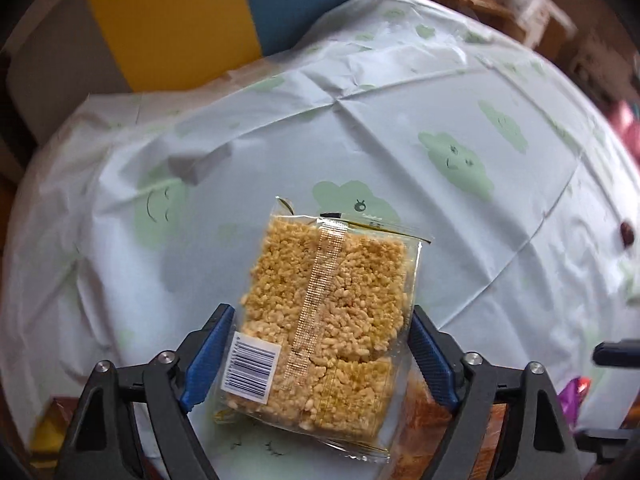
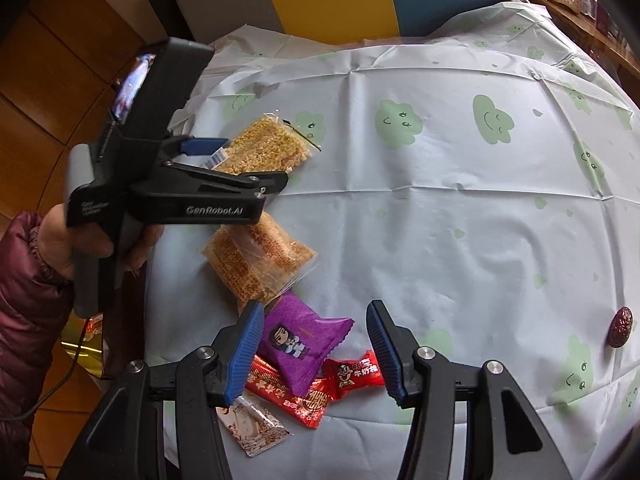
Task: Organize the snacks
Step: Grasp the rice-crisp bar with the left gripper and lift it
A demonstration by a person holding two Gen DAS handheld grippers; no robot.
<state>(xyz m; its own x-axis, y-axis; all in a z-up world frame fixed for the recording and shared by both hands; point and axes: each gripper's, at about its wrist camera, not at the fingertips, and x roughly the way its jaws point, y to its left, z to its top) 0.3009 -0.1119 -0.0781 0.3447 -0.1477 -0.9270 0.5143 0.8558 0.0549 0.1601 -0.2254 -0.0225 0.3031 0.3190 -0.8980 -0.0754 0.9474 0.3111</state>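
Surface: table under a pale blue plastic cloth (image 2: 440, 220) printed with green smiling clouds, creased in a grid of folds; behind its far edge, yellow and blue upright panels (image 1: 172, 20), blurred in the left wrist view. Left gripper (image 1: 320, 344): black frame, blue ribbed pads, jaws spread wide either side of a clear-wrapped block of golden puffed-rice cake (image 1: 324, 320) with a white barcode label; the right pad lies against or just beside the packet's edge and the left pad appears slightly clear, so whether the pads press on it cannot be told; the packet's near end is partly covered by the frame. Whether it rests on the cloth or is lifted is unclear. Just beside it, at lower right, a second clear-wrapped golden rice cake (image 2: 260, 260) lies flat, mostly hidden behind the right finger in the left wrist view. A hand with a dark red quilted sleeve (image 2: 24, 300) holds the left gripper's handle. Right gripper (image 2: 316, 348): jaws partly apart, nothing between the pads, hovering over a purple packet with a cartoon figure (image 2: 300, 344), a small red sweet wrapper (image 2: 352, 372), a long red packet (image 2: 288, 396) and a pale packet (image 2: 256, 428), the last two partly hidden by the fingers. Far right: a dark red date-like item (image 2: 621, 332), well apart, near the frame edge.
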